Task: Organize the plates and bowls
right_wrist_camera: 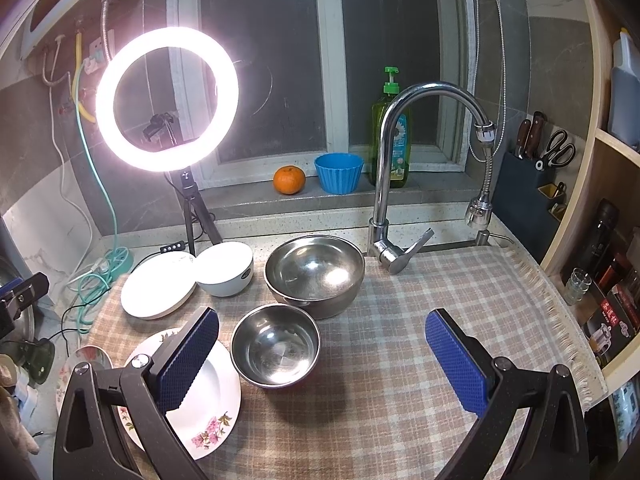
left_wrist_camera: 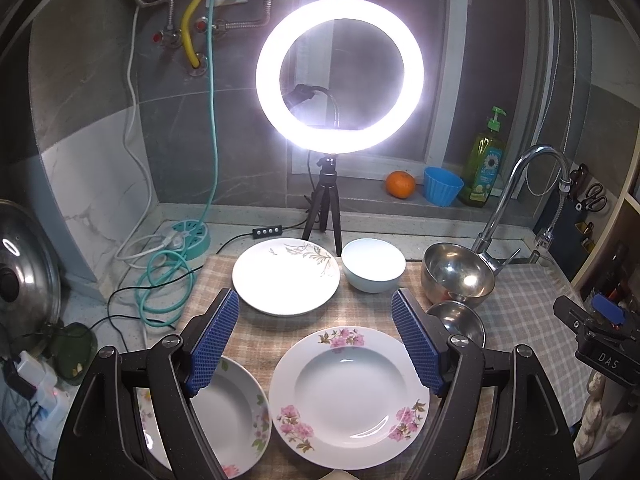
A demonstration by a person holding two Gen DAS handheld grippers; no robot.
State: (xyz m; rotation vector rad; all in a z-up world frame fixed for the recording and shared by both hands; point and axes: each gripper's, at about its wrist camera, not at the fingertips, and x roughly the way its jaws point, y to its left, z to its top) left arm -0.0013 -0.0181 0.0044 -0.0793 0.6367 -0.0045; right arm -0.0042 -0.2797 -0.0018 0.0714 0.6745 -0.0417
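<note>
On the checked cloth (left_wrist_camera: pixel 360 314) a pink-flowered plate (left_wrist_camera: pixel 348 396) lies under my open left gripper (left_wrist_camera: pixel 316 300). A second floral plate (left_wrist_camera: pixel 232 412) sits partly behind the left finger. Farther back are a white leaf-patterned plate (left_wrist_camera: pixel 286 276) and a pale bowl (left_wrist_camera: pixel 374 264). To their right stand a large steel bowl (left_wrist_camera: pixel 458 278) and a small steel bowl (left_wrist_camera: pixel 456 320). My right gripper (right_wrist_camera: pixel 322 317) hangs open and holds nothing. It is just above the small steel bowl (right_wrist_camera: pixel 276 346), with the large steel bowl (right_wrist_camera: pixel 316 272) behind and the pink plate (right_wrist_camera: pixel 212 408) under its left finger.
A lit ring light (left_wrist_camera: pixel 340 76) on a tripod (left_wrist_camera: pixel 324 208) stands behind the dishes. The faucet (right_wrist_camera: pixel 404 168) rises at the back right. An orange (right_wrist_camera: pixel 289 180), blue cup (right_wrist_camera: pixel 339 173) and soap bottle (right_wrist_camera: pixel 390 140) line the sill. Cables (left_wrist_camera: pixel 164 276) and a pot lid (left_wrist_camera: pixel 24 272) lie left.
</note>
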